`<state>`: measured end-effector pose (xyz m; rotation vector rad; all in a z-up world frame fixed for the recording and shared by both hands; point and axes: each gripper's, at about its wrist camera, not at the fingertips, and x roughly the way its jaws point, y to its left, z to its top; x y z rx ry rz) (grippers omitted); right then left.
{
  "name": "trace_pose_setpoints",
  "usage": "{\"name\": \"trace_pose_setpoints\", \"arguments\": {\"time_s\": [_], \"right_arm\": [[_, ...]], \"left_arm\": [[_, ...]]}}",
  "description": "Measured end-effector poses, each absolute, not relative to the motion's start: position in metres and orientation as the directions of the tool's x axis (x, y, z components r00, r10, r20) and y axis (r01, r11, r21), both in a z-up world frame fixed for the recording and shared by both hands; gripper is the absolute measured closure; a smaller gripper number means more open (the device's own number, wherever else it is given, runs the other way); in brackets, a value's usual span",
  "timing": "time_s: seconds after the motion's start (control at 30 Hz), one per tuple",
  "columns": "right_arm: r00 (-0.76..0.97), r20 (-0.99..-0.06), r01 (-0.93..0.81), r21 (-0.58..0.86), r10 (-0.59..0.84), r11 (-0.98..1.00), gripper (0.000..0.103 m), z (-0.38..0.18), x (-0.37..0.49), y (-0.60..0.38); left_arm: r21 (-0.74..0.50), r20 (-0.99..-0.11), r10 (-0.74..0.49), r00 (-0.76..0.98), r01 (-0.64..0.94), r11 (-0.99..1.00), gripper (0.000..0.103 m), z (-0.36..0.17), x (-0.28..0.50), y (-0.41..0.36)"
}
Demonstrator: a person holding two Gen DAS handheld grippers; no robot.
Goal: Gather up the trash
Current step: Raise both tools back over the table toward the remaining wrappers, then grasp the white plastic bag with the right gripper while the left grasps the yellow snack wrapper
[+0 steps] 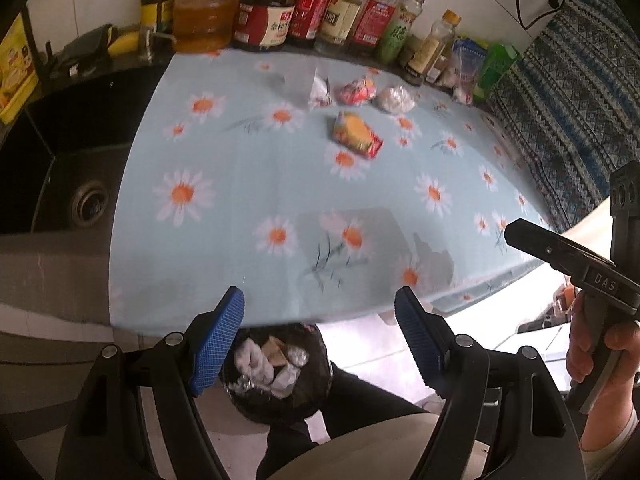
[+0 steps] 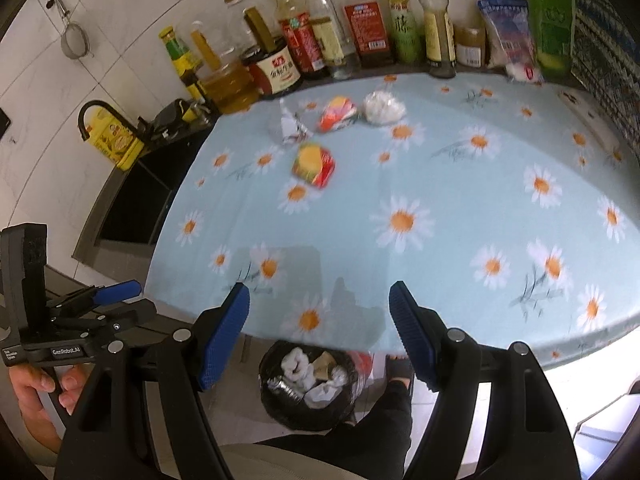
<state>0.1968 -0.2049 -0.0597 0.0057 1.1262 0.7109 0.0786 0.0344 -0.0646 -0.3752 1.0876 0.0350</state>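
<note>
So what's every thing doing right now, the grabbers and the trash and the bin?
Left gripper: fingers open, empty.
Right gripper: fingers open, empty.
Trash bin: on the floor below the table edge, open, partly filled.
Yellow-red wrapper: lying on the tablecloth.
Clear wrapper, red wrapper, white wad: lying behind it.

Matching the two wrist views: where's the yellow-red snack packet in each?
Left wrist: packet upper centre, on the daisy cloth.
Right wrist: packet upper left of centre.
Shared landmark: the white wad lies behind it to the right.
</note>
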Motion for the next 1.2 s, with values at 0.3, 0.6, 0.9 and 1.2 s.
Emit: {"name": "trace_pose_setpoints", "arguments": {"time_s": [0.3,0.6,0.9,1.2], "right_arm": [[0.216,-0.811,-0.572,0.346,0.544,0.744,0.031,-0.055,0.27,-0.197],[0.166,-0.811,-0.611,0.362,0.561,0.704,0.026,-0.071,0.343,-0.184],[0.097,-0.841,-0.651,0.351,0.533,0.673,0.024,-0.102,0.401,-0.159],[0.071,-0.87,-0.712,0.298,0.487,0.636,0.024,-0.127,0.436,-0.129]], "left_arm": [[-0.244,-0.869,-0.1,0.484,-0.244,0.939,0.028,-0.045,0.136,0.025],[-0.205,-0.888,-0.062,0.456,-0.273,0.94,0.028,-0.046,0.192,0.01],[-0.197,-0.908,-0.057,0.415,-0.303,0.932,0.028,-0.067,0.236,-0.003],[-0.205,-0.926,-0.059,0.374,-0.364,0.909,0.024,-0.099,0.265,-0.001]]}}
